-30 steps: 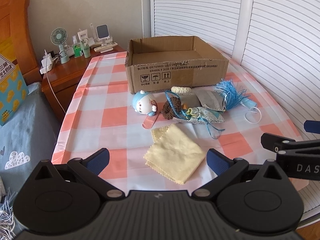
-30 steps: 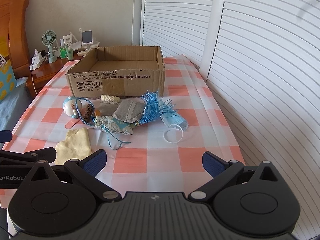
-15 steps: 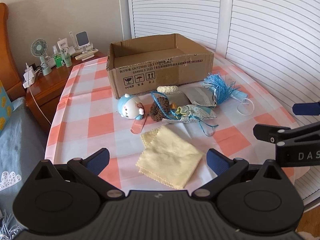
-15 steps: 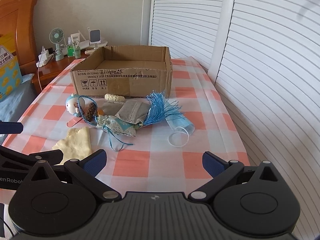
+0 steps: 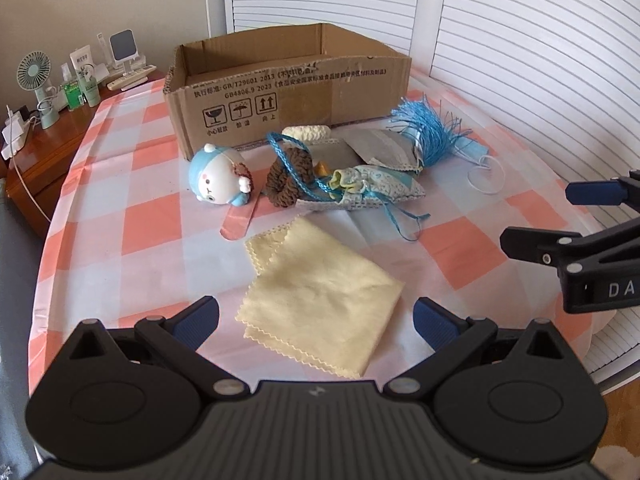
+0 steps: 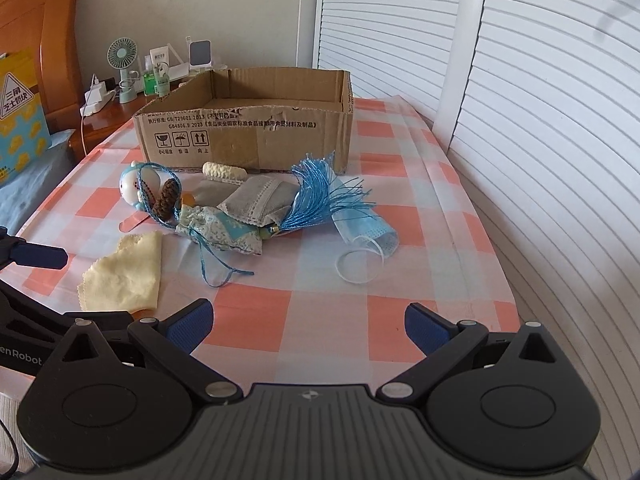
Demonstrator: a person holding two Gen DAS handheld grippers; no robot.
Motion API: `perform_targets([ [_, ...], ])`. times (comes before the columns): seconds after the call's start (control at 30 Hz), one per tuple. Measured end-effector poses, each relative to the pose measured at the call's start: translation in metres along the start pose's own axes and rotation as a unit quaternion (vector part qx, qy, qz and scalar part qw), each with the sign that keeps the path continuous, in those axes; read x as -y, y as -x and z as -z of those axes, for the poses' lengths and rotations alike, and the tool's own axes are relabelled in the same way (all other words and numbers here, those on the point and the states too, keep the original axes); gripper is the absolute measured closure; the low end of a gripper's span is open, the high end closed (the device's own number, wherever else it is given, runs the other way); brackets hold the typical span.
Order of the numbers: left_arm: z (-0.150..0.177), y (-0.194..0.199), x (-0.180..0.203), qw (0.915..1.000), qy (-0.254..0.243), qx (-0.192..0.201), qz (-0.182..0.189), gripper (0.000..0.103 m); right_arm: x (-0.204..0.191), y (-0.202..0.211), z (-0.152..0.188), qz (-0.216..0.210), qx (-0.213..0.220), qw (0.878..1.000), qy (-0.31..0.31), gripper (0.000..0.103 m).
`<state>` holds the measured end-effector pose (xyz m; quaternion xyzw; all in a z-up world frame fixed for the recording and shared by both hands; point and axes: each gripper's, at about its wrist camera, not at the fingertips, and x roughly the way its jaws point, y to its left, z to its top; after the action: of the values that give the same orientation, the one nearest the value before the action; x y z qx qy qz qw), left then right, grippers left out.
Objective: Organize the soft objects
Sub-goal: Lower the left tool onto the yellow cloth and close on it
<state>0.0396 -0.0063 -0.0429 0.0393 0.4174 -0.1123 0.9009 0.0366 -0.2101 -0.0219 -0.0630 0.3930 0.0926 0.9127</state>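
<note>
A folded yellow cloth [image 5: 320,292] [image 6: 124,272] lies on the checked tablecloth, just ahead of my open left gripper [image 5: 316,318]. Behind it sits a heap of soft things: a blue-and-white plush figure [image 5: 218,180], a brown knitted piece [image 5: 290,178], a patterned pouch [image 5: 376,188] [image 6: 224,232], a grey pouch [image 6: 260,200], a blue tassel [image 6: 320,200] and a blue face mask [image 6: 368,236]. The open cardboard box [image 5: 288,88] [image 6: 248,128] stands behind the heap. My right gripper [image 6: 306,322] hangs open over the near table edge, holding nothing.
A wooden bedside cabinet [image 5: 40,160] at the left carries a small fan [image 6: 122,56], bottles and chargers. White louvred doors [image 6: 540,120] run along the right side. A bed with a cushion [image 6: 20,120] lies at far left.
Both grippers have moved closer to the table and the items, so the cloth and heap loom larger. Nothing on the table has shifted; both stay open.
</note>
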Motion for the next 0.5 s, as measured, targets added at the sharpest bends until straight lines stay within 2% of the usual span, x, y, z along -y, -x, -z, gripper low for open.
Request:
perform_targets([
  [0.23, 0.004, -0.024, -0.002, 0.9996, 0.004, -0.021, 0.018, 0.0, 0.014, -0.015, 0.01, -0.011, -0.012, 1.0, -0.007, 0.0],
  [0.5, 0.0, -0.033, -0.006, 0.9996, -0.017, 0.001, 0.022, 0.0, 0.021, -0.029, 0.016, -0.021, -0.019, 1.0, -0.006, 0.0],
])
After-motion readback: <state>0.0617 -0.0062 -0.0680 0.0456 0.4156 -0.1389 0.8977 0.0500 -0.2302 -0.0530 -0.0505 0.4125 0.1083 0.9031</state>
